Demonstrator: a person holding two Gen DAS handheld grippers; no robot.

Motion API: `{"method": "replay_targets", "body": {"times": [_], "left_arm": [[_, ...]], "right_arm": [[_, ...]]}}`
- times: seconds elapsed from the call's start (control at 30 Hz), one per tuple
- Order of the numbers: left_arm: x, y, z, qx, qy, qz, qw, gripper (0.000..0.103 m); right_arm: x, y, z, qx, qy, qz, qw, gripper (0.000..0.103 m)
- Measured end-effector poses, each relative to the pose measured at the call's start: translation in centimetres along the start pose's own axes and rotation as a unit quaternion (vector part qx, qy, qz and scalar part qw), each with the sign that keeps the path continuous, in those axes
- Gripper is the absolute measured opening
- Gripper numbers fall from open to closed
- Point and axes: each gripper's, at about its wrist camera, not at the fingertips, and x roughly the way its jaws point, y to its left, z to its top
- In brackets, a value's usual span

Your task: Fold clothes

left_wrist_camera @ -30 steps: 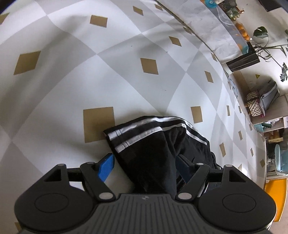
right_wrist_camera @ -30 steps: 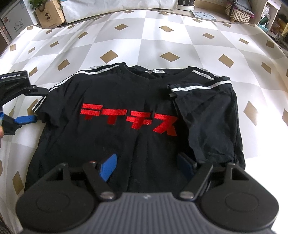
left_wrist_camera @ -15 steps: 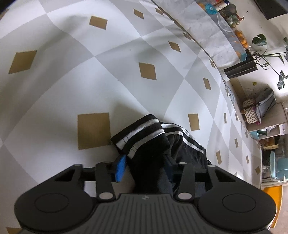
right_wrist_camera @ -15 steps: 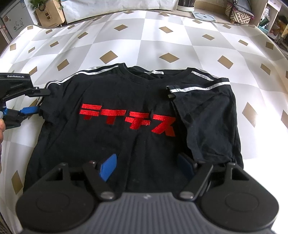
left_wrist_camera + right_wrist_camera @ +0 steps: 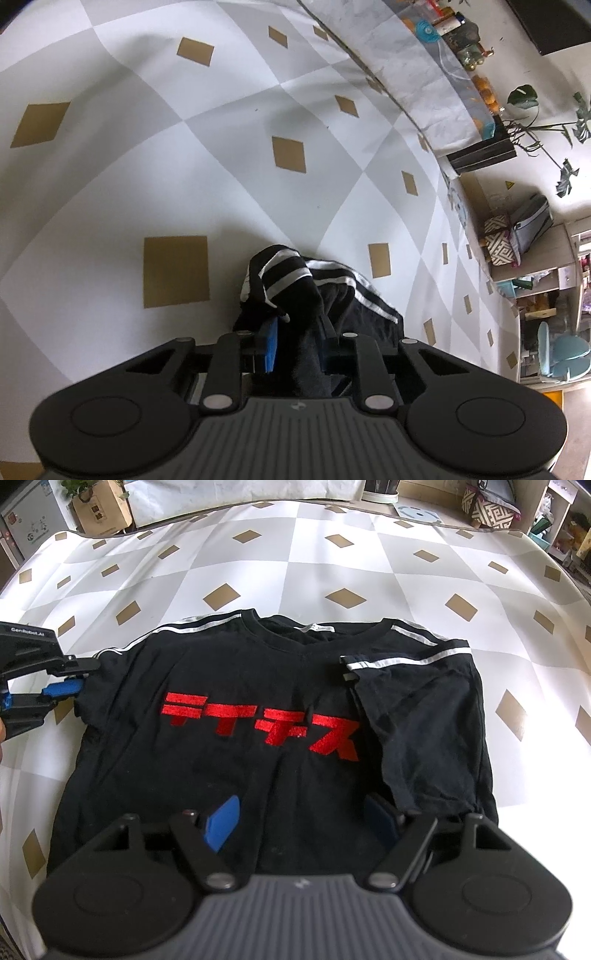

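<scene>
Nearest the right wrist camera, the right gripper [image 5: 299, 821] hovers with jaws spread wide and empty over the near hem of the black T-shirt [image 5: 229, 760], which lies face up on the checked cloth [image 5: 332, 554]. Its right sleeve [image 5: 417, 731] is already folded inward. At the left, the left gripper [image 5: 295, 343] pinches the striped left sleeve [image 5: 284, 273], probably to fold it likewise.

Left wrist view: looking steeply down, close over the t-shirt's [image 5: 295, 295] striped sleeve, facing the checked cover beyond.
Right wrist view: looking from the t-shirt's [image 5: 258, 731] hem toward its collar, farther back.
Shared: that sleeve, the left gripper [image 5: 79, 677].
</scene>
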Motion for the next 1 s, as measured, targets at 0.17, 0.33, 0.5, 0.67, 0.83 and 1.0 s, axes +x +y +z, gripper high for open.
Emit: {"method": "replay_targets", "body": {"times": [0.17, 0.33, 0.5, 0.67, 0.83, 1.0], "left_arm": [[-0.2, 1.0, 0.2, -0.014, -0.018, 0.025, 0.9994, 0.019], [-0.1, 1.6, 0.6, -0.017, -0.032, 0.030, 0.9989, 0.019], [0.2, 1.7, 0.6, -0.018, -0.035, 0.034, 0.9987, 0.019], [0.0, 0.7, 1.1, -0.008, -0.038, 0.003, 0.9992, 0.019], [-0.2, -1.5, 1.2, 0.010, -0.029, -0.046, 0.9985, 0.019], [0.3, -4.3, -0.1, 0.038, -0.007, -0.082, 0.9958, 0.019]], "right_arm": [[0.0, 0.0, 0.0, -0.002, -0.001, 0.001, 1.000, 0.073], [0.2, 0.1, 0.0, -0.004, 0.002, 0.000, 1.000, 0.073], [0.3, 0.2, 0.0, -0.007, 0.004, -0.001, 1.000, 0.073], [0.2, 0.1, -0.1, -0.007, 0.003, -0.001, 1.000, 0.073], [0.0, -0.1, -0.1, -0.008, 0.000, -0.001, 1.000, 0.073], [-0.3, -0.3, -0.2, -0.008, -0.003, -0.001, 1.000, 0.073]]}}
